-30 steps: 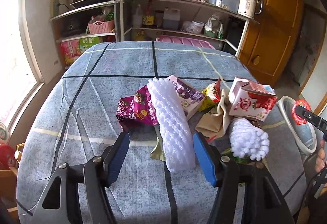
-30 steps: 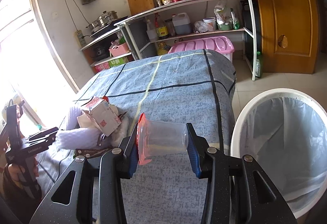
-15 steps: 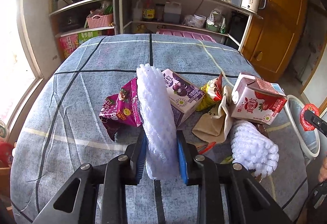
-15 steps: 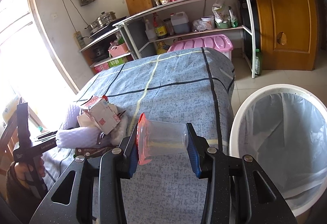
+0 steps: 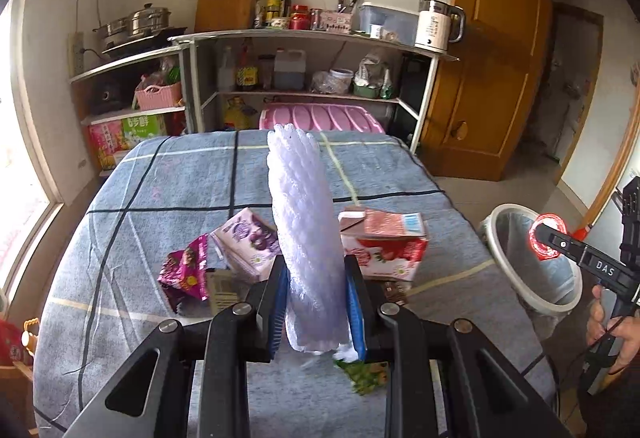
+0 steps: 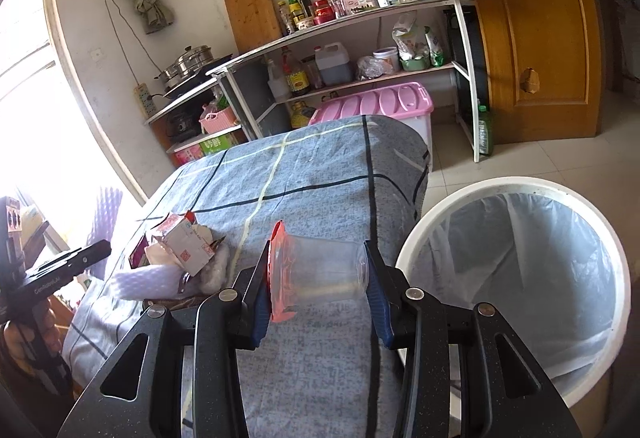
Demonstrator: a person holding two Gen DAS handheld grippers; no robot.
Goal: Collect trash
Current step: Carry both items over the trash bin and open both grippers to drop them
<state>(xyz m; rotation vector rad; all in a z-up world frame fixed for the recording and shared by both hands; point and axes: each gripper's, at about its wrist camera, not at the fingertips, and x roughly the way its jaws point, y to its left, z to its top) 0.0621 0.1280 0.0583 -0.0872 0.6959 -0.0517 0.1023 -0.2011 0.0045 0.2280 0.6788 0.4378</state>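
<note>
My left gripper (image 5: pixel 316 302) is shut on a long white foam net sleeve (image 5: pixel 304 210), lifted off the table and standing upright between the blue pads. Below it lie a purple juice carton (image 5: pixel 248 242), a magenta snack wrapper (image 5: pixel 186 270) and a red strawberry milk carton (image 5: pixel 386 246). My right gripper (image 6: pixel 318 290) is shut on a clear plastic cup with a red lid (image 6: pixel 320 270), held sideways just left of the white bin with a plastic liner (image 6: pixel 516 270). The same bin (image 5: pixel 532 258) shows at the right of the left wrist view.
The table wears a blue-grey checked cloth (image 5: pixel 160 190). Another foam net (image 6: pixel 148 278) lies by the milk carton (image 6: pixel 180 246). Behind stand metal shelves (image 5: pixel 304 42) with bottles and a kettle, a pink storage box (image 6: pixel 376 106) and a wooden door (image 6: pixel 532 30).
The left gripper closed on the foam net sleeve and lifted it off the table, so it now stands upright. The right gripper carried the cup a little closer to the bin.
</note>
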